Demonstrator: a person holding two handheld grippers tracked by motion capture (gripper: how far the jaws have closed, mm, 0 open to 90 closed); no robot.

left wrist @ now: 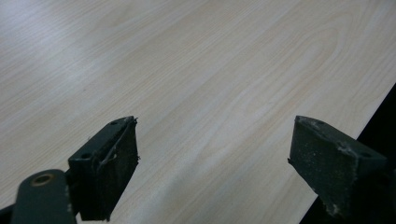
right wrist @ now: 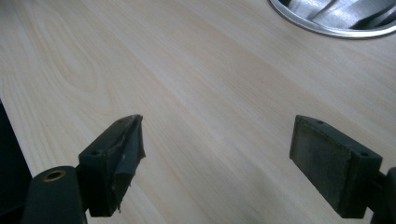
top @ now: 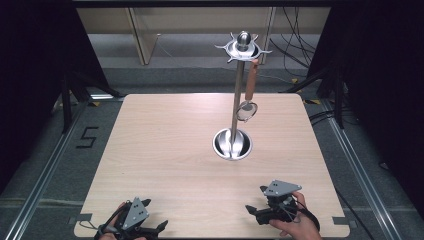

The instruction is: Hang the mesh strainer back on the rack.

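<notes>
Left gripper [top: 159, 227] at table [top: 165, 150] near edge, jaws wide, nothing between. Right gripper [top: 252, 210] near front right, jaws wide too, empty, aimed toward stand base [top: 232, 144]. Strainer [top: 247, 110] with wooden handle hanging from rack top [top: 243, 47], beside pole, well apart from both grippers.

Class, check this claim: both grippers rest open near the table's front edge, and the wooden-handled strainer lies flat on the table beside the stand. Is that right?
Not quite. The strainer does not lie flat: in the high view it hangs from a hook at the top of the stand. The left gripper and right gripper are indeed open near the front edge.
</notes>
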